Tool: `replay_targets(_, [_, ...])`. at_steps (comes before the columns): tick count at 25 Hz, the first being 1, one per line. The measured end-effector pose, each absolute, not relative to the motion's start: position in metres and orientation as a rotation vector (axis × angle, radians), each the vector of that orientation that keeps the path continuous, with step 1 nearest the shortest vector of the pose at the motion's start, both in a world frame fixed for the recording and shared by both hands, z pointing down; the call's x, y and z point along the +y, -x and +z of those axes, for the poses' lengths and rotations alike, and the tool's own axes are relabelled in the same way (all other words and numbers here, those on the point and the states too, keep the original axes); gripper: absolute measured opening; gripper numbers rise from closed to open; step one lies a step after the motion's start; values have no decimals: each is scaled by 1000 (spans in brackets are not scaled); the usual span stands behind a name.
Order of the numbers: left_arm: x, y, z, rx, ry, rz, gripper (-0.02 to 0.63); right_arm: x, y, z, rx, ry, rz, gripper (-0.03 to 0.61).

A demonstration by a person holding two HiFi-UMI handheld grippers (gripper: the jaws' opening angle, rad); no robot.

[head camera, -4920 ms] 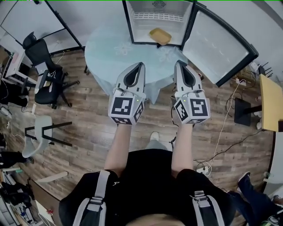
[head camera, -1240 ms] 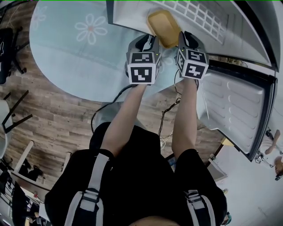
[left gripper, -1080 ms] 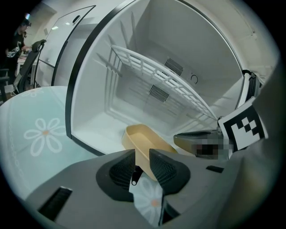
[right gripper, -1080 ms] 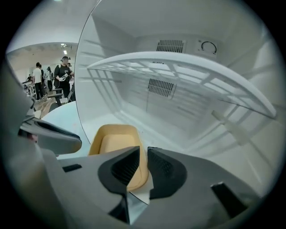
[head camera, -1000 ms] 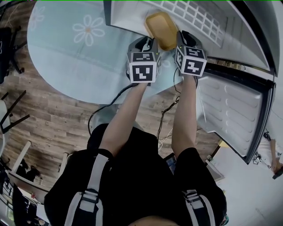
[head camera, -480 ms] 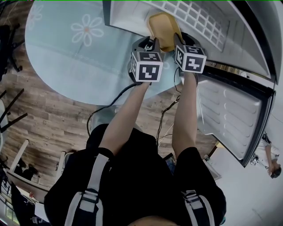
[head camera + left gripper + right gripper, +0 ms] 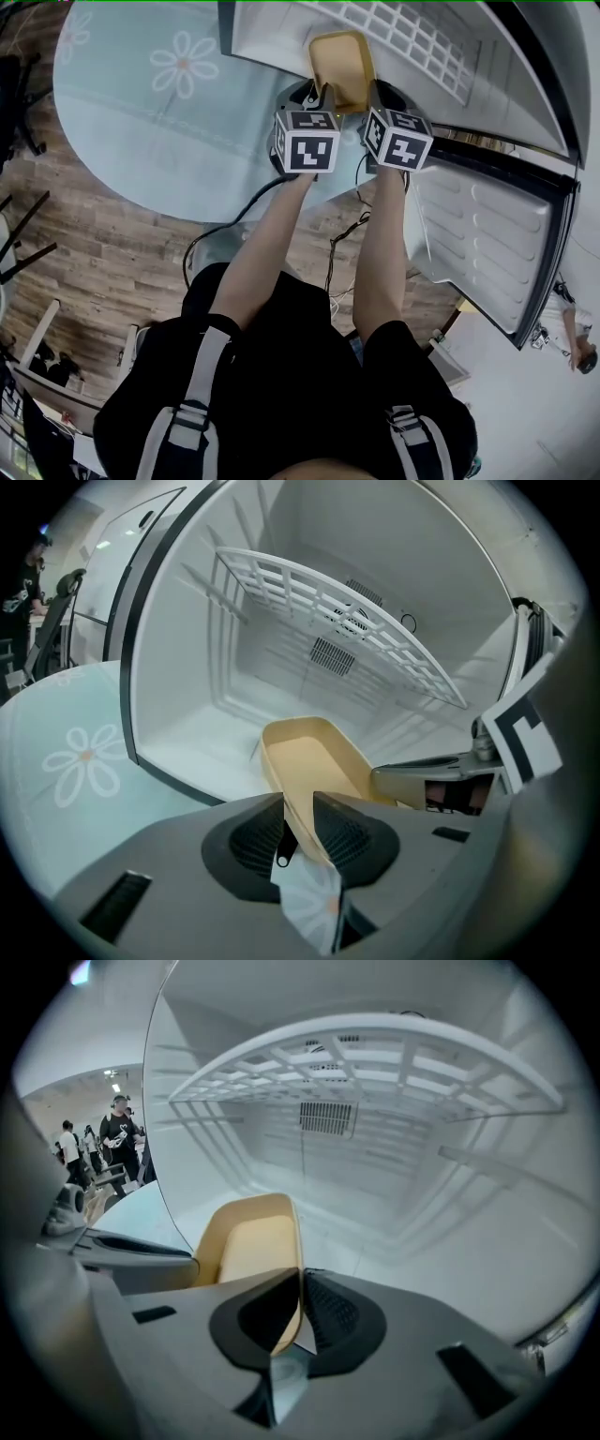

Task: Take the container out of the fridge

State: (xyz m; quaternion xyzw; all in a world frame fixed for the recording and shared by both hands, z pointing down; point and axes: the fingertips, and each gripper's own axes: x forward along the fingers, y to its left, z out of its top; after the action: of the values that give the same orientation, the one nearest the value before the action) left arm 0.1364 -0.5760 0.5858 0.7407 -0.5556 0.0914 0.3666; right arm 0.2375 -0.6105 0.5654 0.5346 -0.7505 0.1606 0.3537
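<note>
A shallow yellow container (image 7: 342,66) lies on the floor of the open fridge (image 7: 272,23), its near end at the front lip. My left gripper (image 7: 316,94) straddles the near left wall of the container (image 7: 314,761). Its jaws are opening, with the wall between the fingers (image 7: 349,832) and a slit of light below. My right gripper (image 7: 378,94) is on the near right wall of the container (image 7: 248,1241). Its jaws are closing, and in the right gripper view (image 7: 302,1283) the pads pinch the thin wall.
A white wire shelf (image 7: 422,42) spans the fridge above the container. The fridge door (image 7: 487,244) hangs open to the right. The fridge stands on a round table with a pale blue flowered cloth (image 7: 141,103). Wooden floor and cables lie below.
Both grippers have come up along the container's near end, one on each side wall. The right marker cube has shifted slightly left.
</note>
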Motion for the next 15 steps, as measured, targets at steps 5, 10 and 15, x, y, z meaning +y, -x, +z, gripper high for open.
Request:
replay_targets(5, [-566, -131, 597, -1421, -1882, 243, 87, -591, -230, 548, -1977, -1452, 365, 23])
replay_targets(10, [-552, -129, 596, -1401, -1880, 211, 86, -567, -222, 529, -2015, -1501, 305, 21])
replay_targets(15, [-527, -126, 569, -1423, -1922, 169, 66, -530, -221, 502, -2077, -1565, 271, 21])
